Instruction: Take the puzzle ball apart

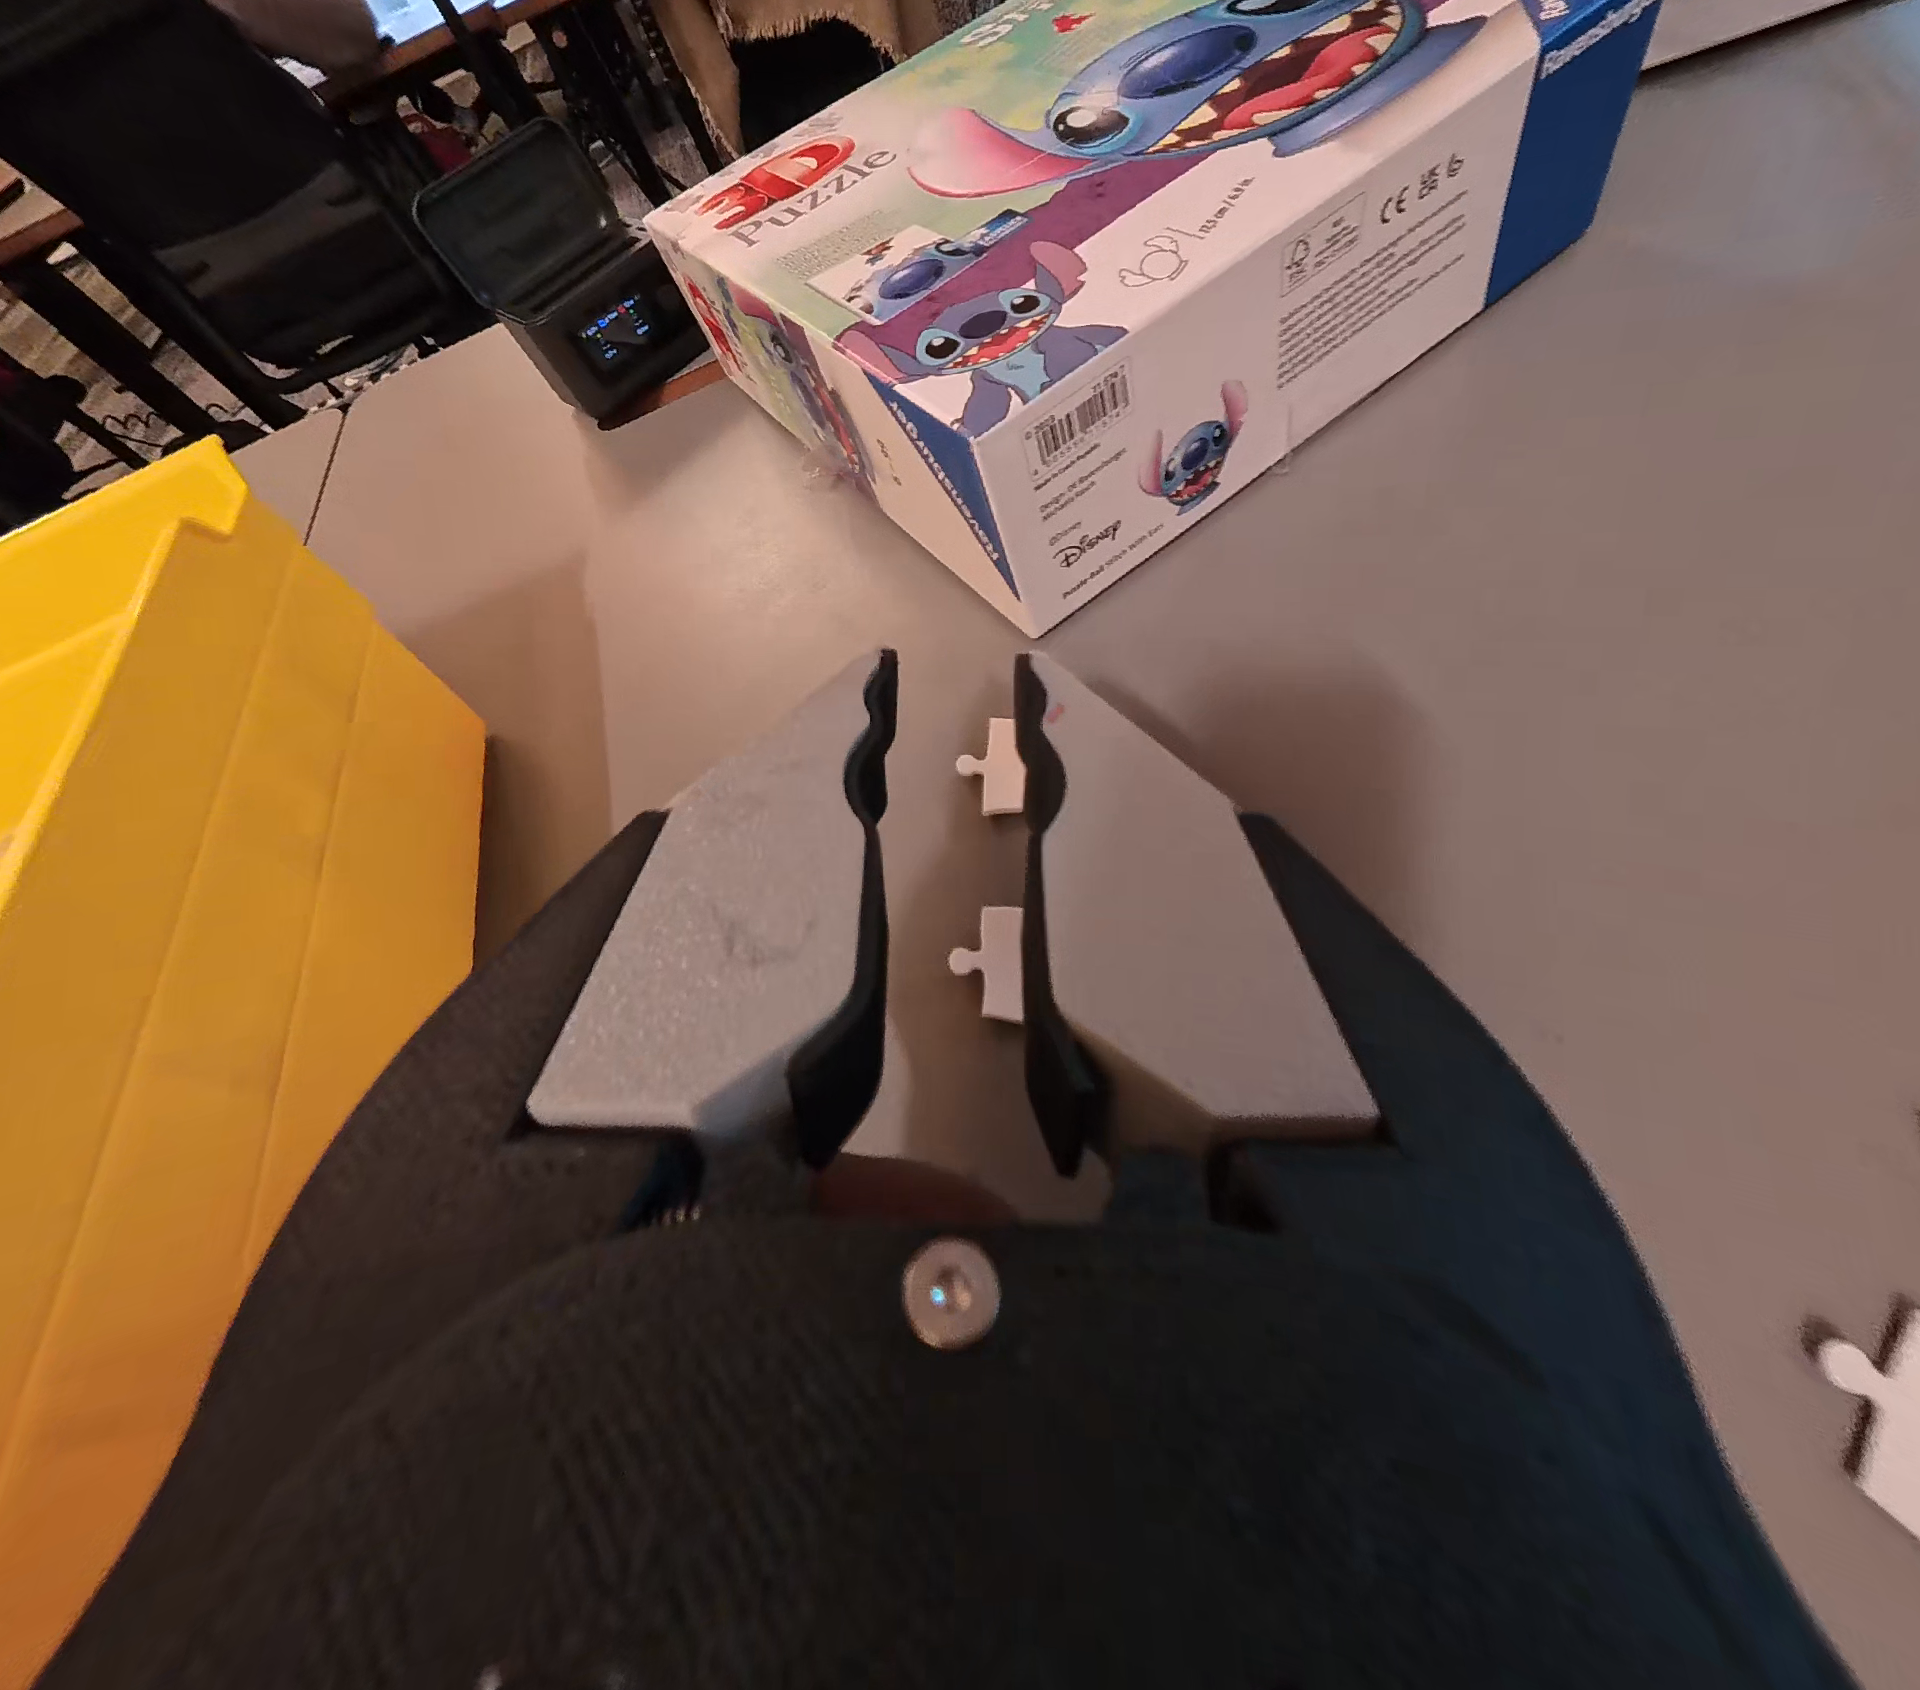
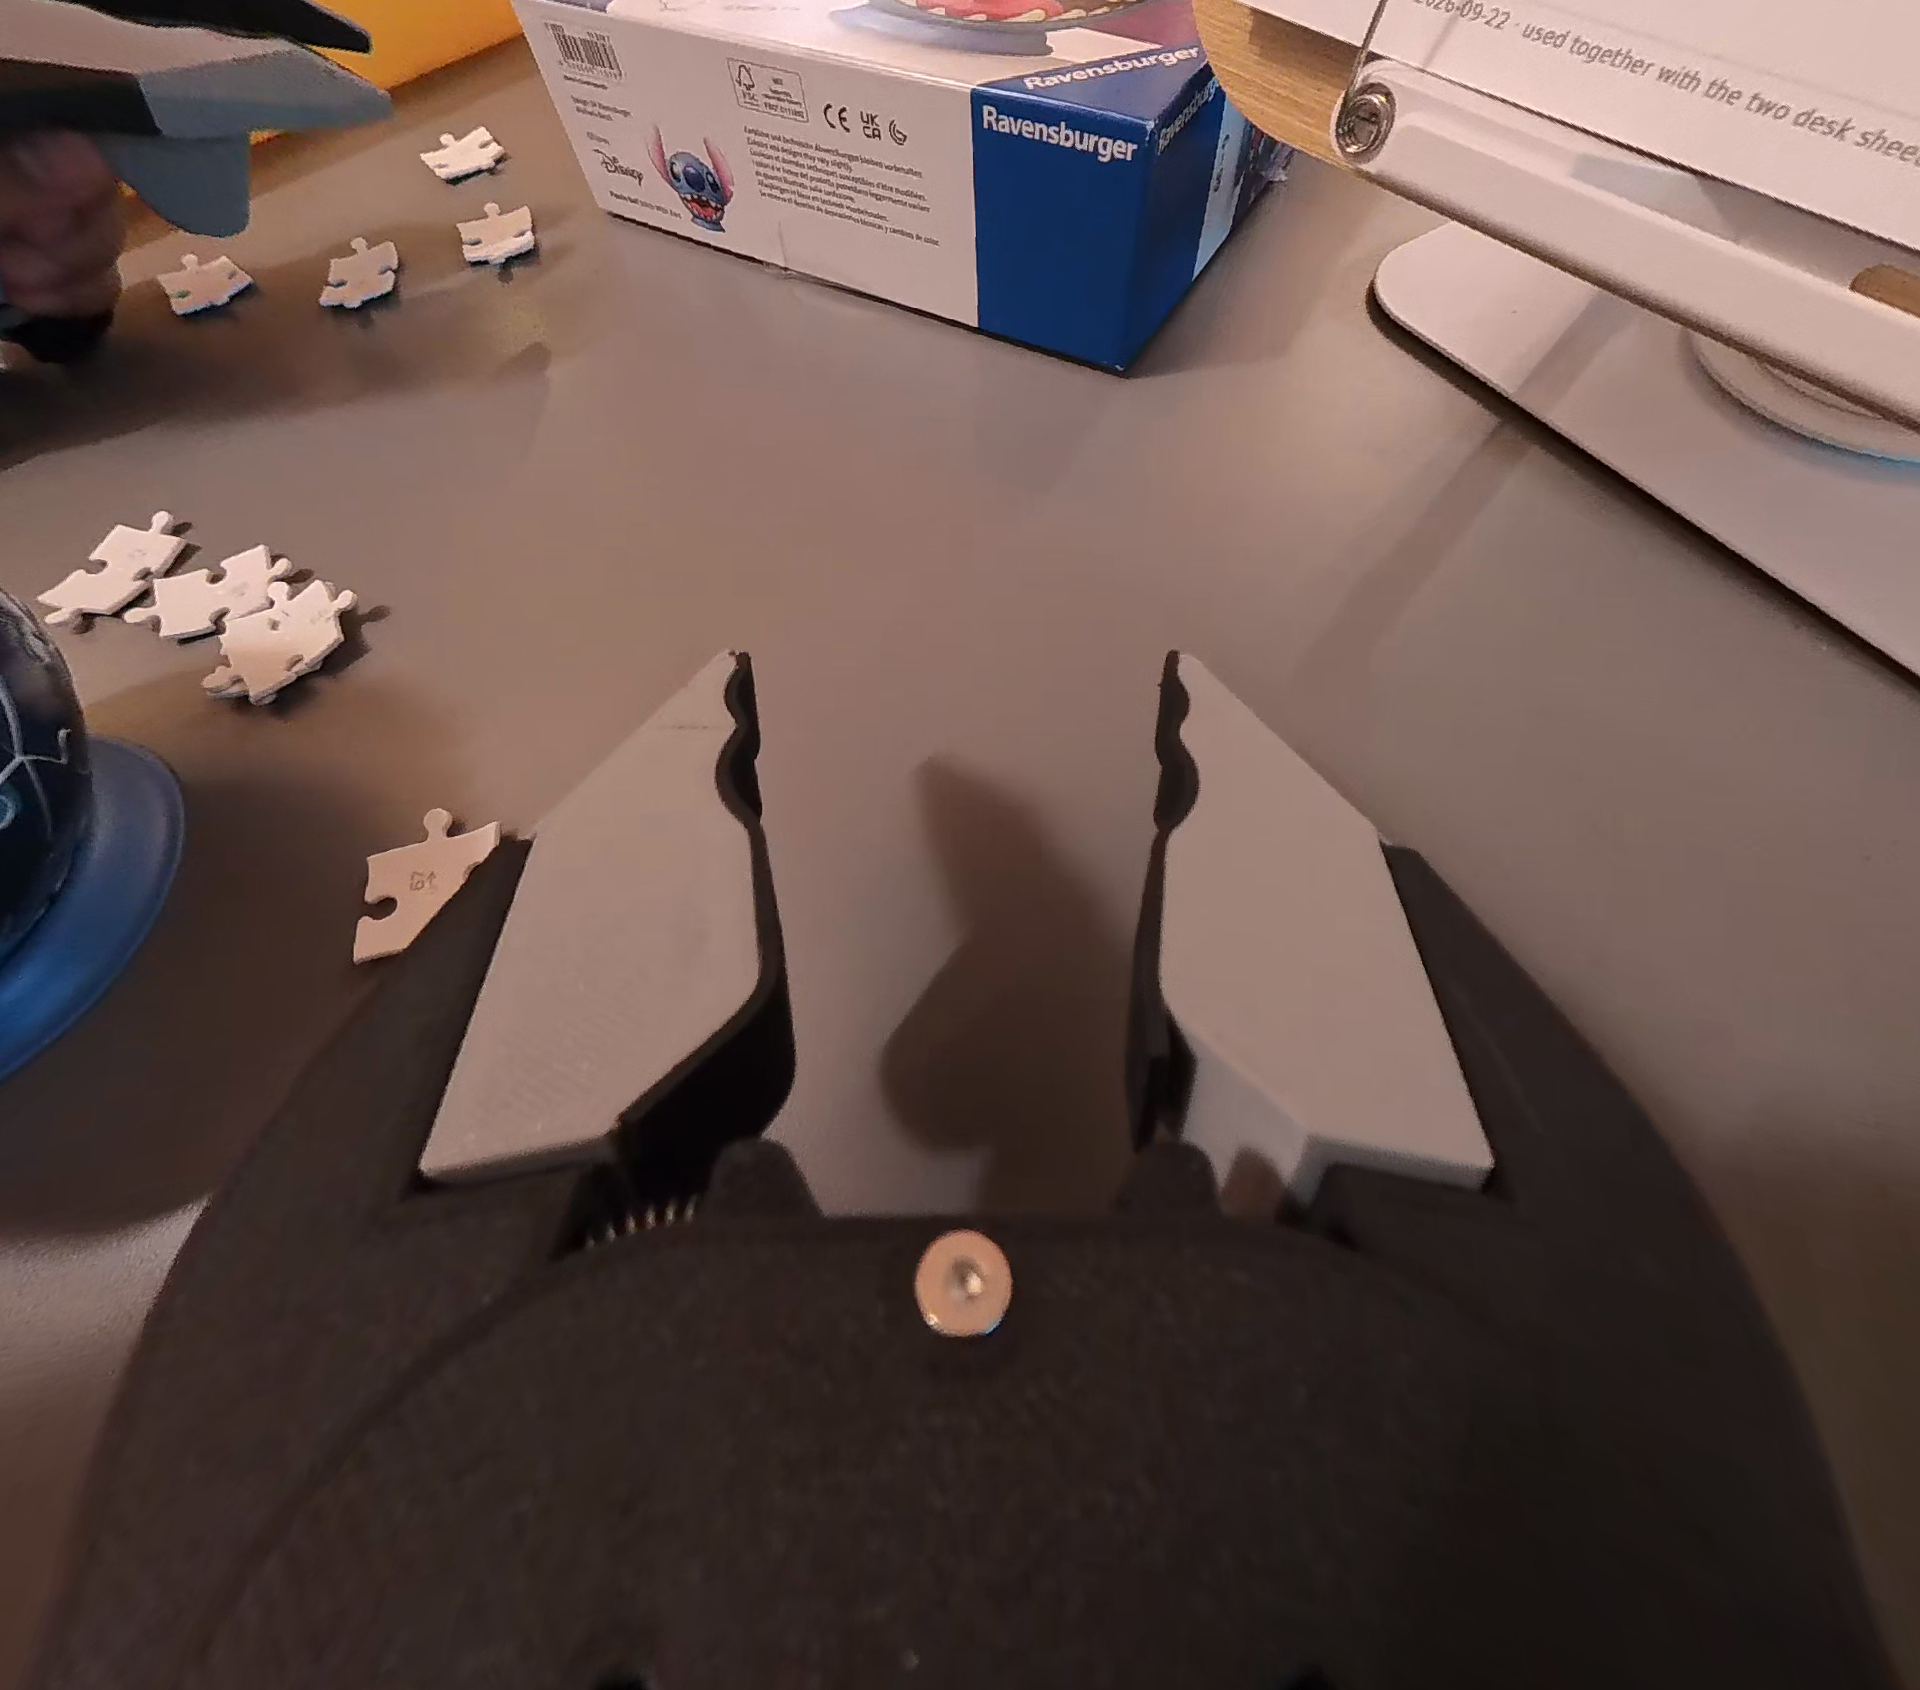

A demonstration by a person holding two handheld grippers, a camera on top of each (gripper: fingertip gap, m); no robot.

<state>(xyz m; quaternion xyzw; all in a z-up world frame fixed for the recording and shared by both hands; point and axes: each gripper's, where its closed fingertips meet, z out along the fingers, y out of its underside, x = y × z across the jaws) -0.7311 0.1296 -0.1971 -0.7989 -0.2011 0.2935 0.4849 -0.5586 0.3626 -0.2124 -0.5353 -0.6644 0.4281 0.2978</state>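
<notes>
Right gripper (image 2: 956, 664): grey wedge fingers with wavy black pads, spread wide, nothing between them, over bare matte grey table (image 2: 935, 497). A flat white piece (image 2: 421, 887) lies just beside its left finger. Puzzle ball (image 2: 42, 767), glossy dark blue on a blue dished stand (image 2: 114, 892), sits at the left edge; a loose cluster of pieces (image 2: 223, 606) lies beyond it.

Left gripper (image 1: 951, 674): narrow gap, holding nothing, above two white tabbed pieces (image 1: 997, 767) on the table. Smooth yellow bin (image 1: 208, 809) to its left. Printed cardboard box (image 1: 1143, 269) farther back.
</notes>
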